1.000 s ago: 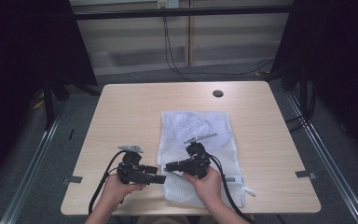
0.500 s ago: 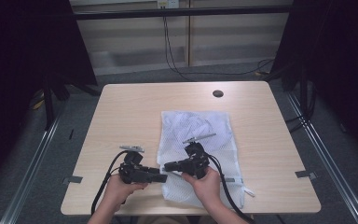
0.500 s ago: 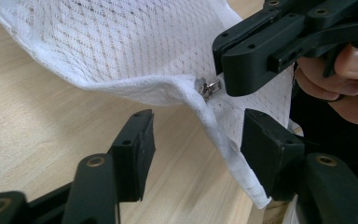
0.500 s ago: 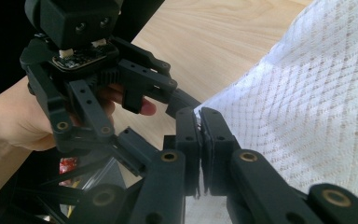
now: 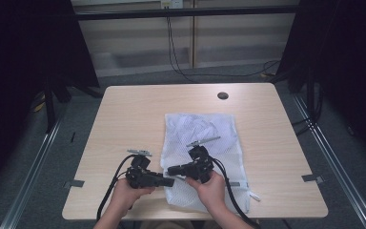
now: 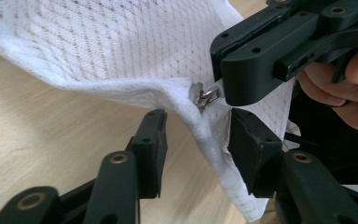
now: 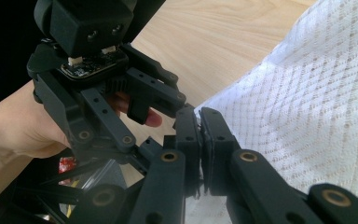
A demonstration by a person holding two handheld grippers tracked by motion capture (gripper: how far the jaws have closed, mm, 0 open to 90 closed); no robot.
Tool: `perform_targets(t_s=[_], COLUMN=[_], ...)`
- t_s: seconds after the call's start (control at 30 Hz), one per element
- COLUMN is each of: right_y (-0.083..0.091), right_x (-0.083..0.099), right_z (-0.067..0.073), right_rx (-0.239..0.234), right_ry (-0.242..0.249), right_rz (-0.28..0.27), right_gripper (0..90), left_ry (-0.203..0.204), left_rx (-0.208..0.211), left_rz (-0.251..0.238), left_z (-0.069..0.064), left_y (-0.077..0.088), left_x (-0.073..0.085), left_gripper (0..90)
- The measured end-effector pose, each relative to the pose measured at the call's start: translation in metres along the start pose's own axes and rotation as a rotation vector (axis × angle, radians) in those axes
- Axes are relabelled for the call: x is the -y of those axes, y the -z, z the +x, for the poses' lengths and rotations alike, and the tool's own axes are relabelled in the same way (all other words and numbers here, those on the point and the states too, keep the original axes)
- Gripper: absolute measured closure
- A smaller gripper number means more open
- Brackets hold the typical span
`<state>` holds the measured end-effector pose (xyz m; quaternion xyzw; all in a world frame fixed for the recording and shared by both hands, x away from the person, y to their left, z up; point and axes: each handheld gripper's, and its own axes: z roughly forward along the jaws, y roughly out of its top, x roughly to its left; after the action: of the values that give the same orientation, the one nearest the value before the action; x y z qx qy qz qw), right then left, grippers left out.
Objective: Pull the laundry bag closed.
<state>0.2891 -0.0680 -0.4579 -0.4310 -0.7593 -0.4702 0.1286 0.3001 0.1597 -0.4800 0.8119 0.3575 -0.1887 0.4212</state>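
So the mesh laundry bag (image 5: 200, 143) lies flat on the counter (image 5: 124, 114), toward its near right side. At the bag's near left corner, the left tongs (image 6: 196, 140) straddle the hem and have just been closing, pads not pressing yet; the right tongs (image 7: 199, 135) are pressed together on the zipper pull (image 6: 207, 96) beside them. I'd say the zip is barely started; the whole run's left.

A pale wood tabletop (image 5: 138, 119) with a small dark round grommet (image 5: 222, 95) near its far edge stands on grey floor (image 5: 138, 71), with black cables (image 5: 174, 52) hanging behind and what may be metal rails (image 5: 331, 157) alongside.
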Motion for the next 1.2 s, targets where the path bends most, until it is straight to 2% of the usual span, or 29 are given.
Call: perform_targets(t_s=[0.17,0.33,0.63,0.77,1.2], right_y=[-0.0002,-0.0008,0.0005,0.0011,0.0046], right_x=[0.0001,0.0003,0.0001,0.0002,0.0014], right_z=[0.0006,0.0009,0.0009,0.001,-0.0022], right_rx=[0.004,0.0,-0.01,-0.009,-0.008], right_ry=[0.001,0.001,0.004,0.001,-0.005], right_rz=[0.0,0.0,-0.009,-0.009,-0.005], right_gripper=[86.8,86.7,86.7,86.8,86.9], left_ry=[0.014,0.01,0.037,0.03,0.057], left_rx=[0.006,0.003,0.006,-0.004,-0.012], left_rz=[-0.001,-0.002,-0.001,0.002,0.003], left_z=[-0.002,-0.0023,-0.0035,-0.0037,-0.0056], left_y=[-0.0036,-0.0047,-0.0027,-0.0026,-0.0017], left_x=[-0.0003,-0.0009,-0.0018,-0.0023,-0.0034], left_gripper=[60.8,65.8,85.4,86.7,87.9])
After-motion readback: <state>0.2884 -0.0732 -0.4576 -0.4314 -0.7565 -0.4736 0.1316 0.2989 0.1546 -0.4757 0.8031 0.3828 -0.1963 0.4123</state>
